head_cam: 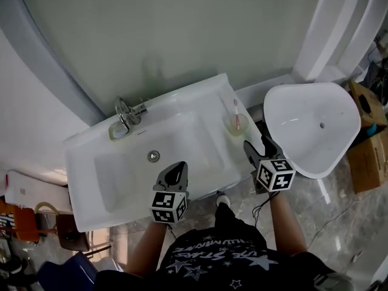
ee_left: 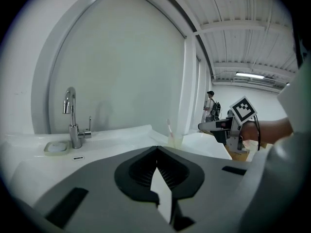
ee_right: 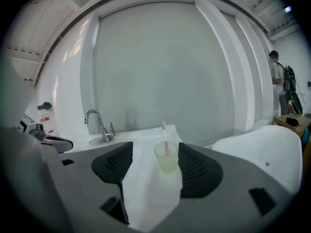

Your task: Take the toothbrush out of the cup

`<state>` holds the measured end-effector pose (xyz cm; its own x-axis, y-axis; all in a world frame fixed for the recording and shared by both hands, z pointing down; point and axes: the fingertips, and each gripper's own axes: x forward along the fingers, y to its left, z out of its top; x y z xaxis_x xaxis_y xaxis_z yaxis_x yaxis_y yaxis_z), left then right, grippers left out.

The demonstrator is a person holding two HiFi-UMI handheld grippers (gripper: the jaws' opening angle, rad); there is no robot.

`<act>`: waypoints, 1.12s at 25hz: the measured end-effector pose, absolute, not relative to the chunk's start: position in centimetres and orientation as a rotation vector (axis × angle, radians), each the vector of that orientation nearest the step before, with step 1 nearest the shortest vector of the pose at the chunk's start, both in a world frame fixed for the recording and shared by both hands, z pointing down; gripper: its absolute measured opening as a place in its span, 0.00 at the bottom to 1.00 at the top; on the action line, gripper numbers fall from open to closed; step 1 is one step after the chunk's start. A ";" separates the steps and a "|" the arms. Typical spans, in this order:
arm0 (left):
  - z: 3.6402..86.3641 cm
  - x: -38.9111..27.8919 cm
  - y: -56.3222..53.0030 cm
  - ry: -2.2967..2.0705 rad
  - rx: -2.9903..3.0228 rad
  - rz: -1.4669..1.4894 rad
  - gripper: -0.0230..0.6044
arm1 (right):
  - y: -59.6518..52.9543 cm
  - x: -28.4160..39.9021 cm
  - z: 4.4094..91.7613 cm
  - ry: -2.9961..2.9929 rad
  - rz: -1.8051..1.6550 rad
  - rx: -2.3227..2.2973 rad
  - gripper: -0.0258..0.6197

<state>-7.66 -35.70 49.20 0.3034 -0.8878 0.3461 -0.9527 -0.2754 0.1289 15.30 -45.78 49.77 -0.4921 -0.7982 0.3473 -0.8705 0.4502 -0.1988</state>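
A pale translucent cup [head_cam: 235, 125] stands on the right rim of the white sink [head_cam: 182, 99], with a pink toothbrush [head_cam: 237, 114] upright in it. My right gripper [head_cam: 257, 143] hovers just in front of the cup, open. In the right gripper view the cup [ee_right: 166, 158] and toothbrush [ee_right: 165, 139] sit a little ahead, centred between the spread jaws of the right gripper [ee_right: 155, 150]. My left gripper [head_cam: 176, 167] hangs over the sink's front edge, jaws shut and empty. In the left gripper view the left gripper [ee_left: 156, 148] has its jaws closed, and the cup [ee_left: 174, 139] shows beyond.
A chrome faucet [head_cam: 127, 114] and a soap dish [head_cam: 117, 131] stand at the sink's back left. A white oval basin [head_cam: 312, 126] sits close on the right, with cardboard boxes [head_cam: 367, 144] beyond it. A person [ee_right: 279, 81] stands far off.
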 end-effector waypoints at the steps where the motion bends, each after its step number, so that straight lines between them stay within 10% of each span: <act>1: 49.2 -7.5 -36.4 -1.671 2.257 0.299 0.06 | -47.0 15.2 49.8 -2.497 0.522 1.440 0.49; 28: 51.8 -7.1 -45.5 -1.863 2.005 0.307 0.06 | -60.8 8.7 55.9 -2.432 0.471 0.870 0.38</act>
<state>-7.09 -45.47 51.76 0.0946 -0.9063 0.4118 -0.9905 -0.0443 0.1300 8.71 -60.76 55.86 -0.6647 -0.4853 0.5680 -0.6624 0.7345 -0.1476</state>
